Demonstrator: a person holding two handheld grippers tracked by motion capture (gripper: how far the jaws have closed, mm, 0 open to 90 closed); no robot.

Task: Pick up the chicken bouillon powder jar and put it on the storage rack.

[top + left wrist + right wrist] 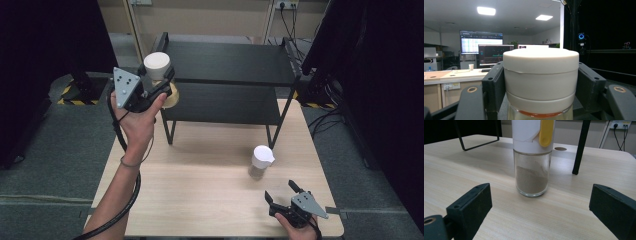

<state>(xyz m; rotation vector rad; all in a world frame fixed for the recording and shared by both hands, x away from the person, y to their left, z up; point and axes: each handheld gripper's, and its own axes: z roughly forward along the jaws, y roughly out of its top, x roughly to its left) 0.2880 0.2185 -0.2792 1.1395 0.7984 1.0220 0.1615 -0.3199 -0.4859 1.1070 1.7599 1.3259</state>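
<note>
Beside the rack's (225, 65) left edge, left hand-held gripper (150, 85) clamps the white-capped jar (157, 66), right hand-held gripper (285, 195) gaping

A glass shaker jar (532, 171) stands upright on the wooden table (474, 165), a little beyond the right gripper (541, 207) and in line with the gap between its two black jaws, which stand wide apart with nothing between them. The jar holds brown powder in its lower part. Its white cap (526, 135) carries a yellow tab (546, 132). Behind it a black rack leg (579, 147) rests on the table, and a wire foot (477, 143) sits toward the far left corner.
</note>
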